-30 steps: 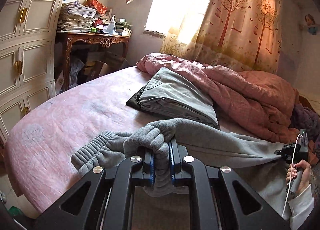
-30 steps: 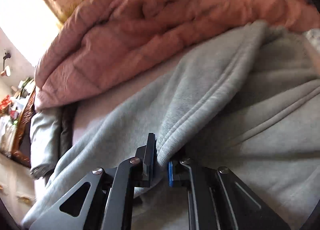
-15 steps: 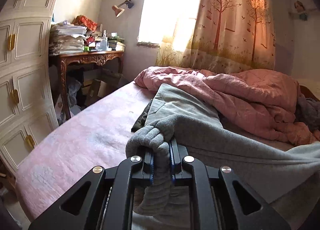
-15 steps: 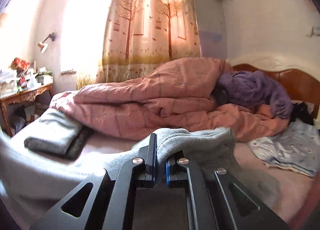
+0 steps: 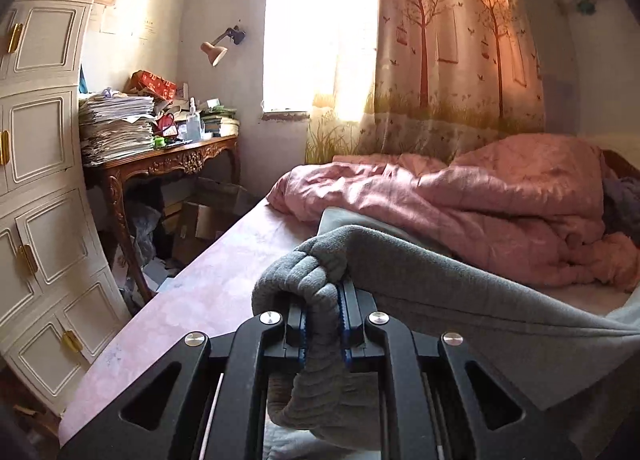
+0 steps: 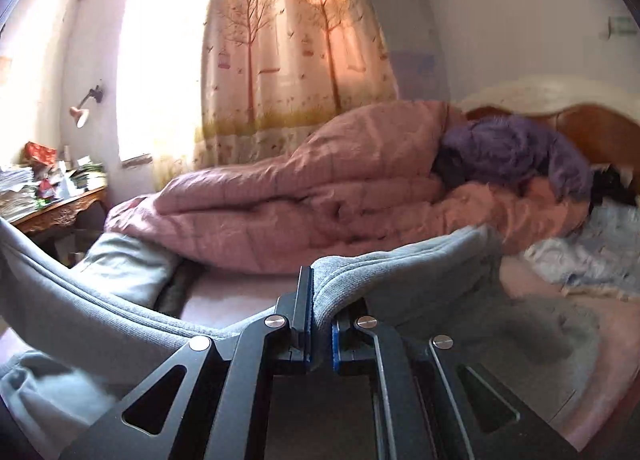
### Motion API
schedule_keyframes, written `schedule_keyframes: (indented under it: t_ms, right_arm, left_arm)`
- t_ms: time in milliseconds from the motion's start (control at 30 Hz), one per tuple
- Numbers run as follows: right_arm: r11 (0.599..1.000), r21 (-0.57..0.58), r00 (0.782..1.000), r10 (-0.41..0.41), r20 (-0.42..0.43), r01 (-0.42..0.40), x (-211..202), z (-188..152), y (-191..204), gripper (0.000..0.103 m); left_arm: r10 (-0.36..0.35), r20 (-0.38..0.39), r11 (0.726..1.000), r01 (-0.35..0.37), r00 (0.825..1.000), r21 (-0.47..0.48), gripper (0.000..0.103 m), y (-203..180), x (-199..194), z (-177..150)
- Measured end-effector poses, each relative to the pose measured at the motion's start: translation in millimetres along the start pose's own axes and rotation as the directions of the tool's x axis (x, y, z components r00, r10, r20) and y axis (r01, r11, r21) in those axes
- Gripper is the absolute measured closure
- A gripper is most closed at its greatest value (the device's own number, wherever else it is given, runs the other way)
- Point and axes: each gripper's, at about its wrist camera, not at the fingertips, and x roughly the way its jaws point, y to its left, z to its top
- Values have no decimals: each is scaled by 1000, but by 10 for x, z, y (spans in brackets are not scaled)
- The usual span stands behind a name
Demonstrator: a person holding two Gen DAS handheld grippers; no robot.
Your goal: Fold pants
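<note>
The grey sweatpants (image 5: 460, 292) hang stretched between my two grippers above the pink bed. My left gripper (image 5: 323, 312) is shut on the ribbed ankle cuffs (image 5: 304, 276), which bunch over its fingers and droop below. My right gripper (image 6: 319, 320) is shut on the waist end of the pants (image 6: 400, 272). The leg (image 6: 80, 300) runs away to the lower left in the right wrist view. The part of the pants under both grippers is hidden.
A crumpled pink quilt (image 5: 480, 195) lies along the far side of the bed (image 5: 200, 300). A folded grey-green garment (image 6: 124, 264) sits beside it. A purple blanket (image 6: 516, 151) lies by the wooden headboard. A cluttered wooden desk (image 5: 168, 155) and a white cabinet (image 5: 40, 195) stand left.
Both grippers have lifted the pants off the bed and tilted up to level. The cuffs and waist stay clamped. The right wrist view went from looking down at cloth to facing the room.
</note>
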Motion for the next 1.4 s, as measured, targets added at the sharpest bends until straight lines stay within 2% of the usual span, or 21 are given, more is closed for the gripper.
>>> schedule_keyframes:
  t_ms: [67, 133, 200, 267, 433, 533, 600, 667, 767, 833, 867, 900, 967, 1000, 1067, 1167, 1200, 1267, 1300, 1333, 1400]
  right_arm:
    - [999, -35, 997, -2, -71, -1, 38, -284, 36, 97]
    - [997, -82, 986, -15, -164, 1, 100, -655, 84, 97]
    - [997, -71, 972, 1, -235, -18, 111, -910, 60, 97]
    - [998, -42, 958, 25, -286, -39, 91, -1055, 2, 97]
    - [999, -8, 948, 47, -315, -52, 41, -1202, -100, 97]
    - [998, 26, 969, 59, -241, -54, -147, -1143, -127, 97]
    - [997, 32, 984, 73, -163, -69, -338, -1069, -130, 97]
    - [997, 17, 989, 78, -123, -76, -494, -1013, -108, 97]
    - [999, 17, 982, 54, -181, -52, -520, -1096, -106, 97]
    - [999, 29, 962, 45, -269, -39, -403, -1307, -120, 97]
    - [1000, 16, 954, 29, -299, -26, -356, -1419, -114, 97]
    - [1000, 10, 957, 22, -288, -20, -362, -1488, -108, 97]
    - [999, -34, 972, 5, -234, -13, -439, -1498, -55, 97]
    - [999, -28, 975, 25, -221, -32, -451, -1491, -65, 96]
    - [998, 7, 971, 58, -233, -58, -426, -1499, -150, 93]
    - [995, 40, 962, 101, -255, -94, -412, -1438, -257, 91]
    - [993, 45, 958, 114, -263, -106, -416, -1407, -269, 89]
    - [993, 41, 957, 122, -265, -115, -422, -1320, -310, 77]
    - [993, 33, 959, 116, -260, -111, -449, -1271, -353, 64]
    - [994, 30, 961, 113, -252, -110, -489, -1228, -401, 58]
    - [993, 28, 960, 115, -256, -111, -530, -1161, -518, 58]
  left_arm:
    - [14, -107, 999, -9, 994, 46, 91, 37, 122, -368]
    - [20, -224, 998, -7, 974, 58, 91, 112, 261, -776]
    - [21, -268, 998, -6, 963, 58, 90, 196, 245, -1086]
    - [16, -290, 998, 1, 957, 60, 89, 251, 138, -1232]
    - [-16, -305, 998, 33, 952, 49, 87, 326, -151, -1317]
    - [-38, -296, 998, 50, 954, 34, 86, 365, -306, -1313]
    - [-42, -303, 998, 55, 952, 36, 80, 389, -373, -1330]
    - [6, -319, 997, 17, 948, 69, 62, 398, -378, -1374]
    - [31, -325, 996, -2, 945, 89, 56, 396, -372, -1442]
    - [48, -315, 996, -20, 948, 90, 54, 368, -399, -1451]
    - [66, -302, 994, -37, 951, 102, 52, 342, -434, -1443]
    - [117, -283, 989, -85, 952, 122, 51, 296, -500, -1436]
    - [269, -248, 961, -241, 931, 136, 48, 185, -691, -1421]
    - [279, -221, 959, -260, 935, 111, 47, 124, -805, -1422]
    - [213, -181, 977, -210, 960, 37, 42, 5, -976, -1435]
    - [98, -178, 995, -96, 979, 21, 42, -328, -981, -1468]
    - [58, -174, 998, -54, 983, 23, 42, -466, -954, -1475]
    - [-3, -171, 1000, 8, 985, 30, 42, -742, -892, -1476]
    - [-34, -167, 999, 40, 985, 31, 42, -895, -871, -1470]
    - [-59, -159, 998, 64, 986, 27, 42, -1016, -855, -1460]
    - [-110, -137, 994, 110, 985, -3, 42, -1271, -850, -1402]
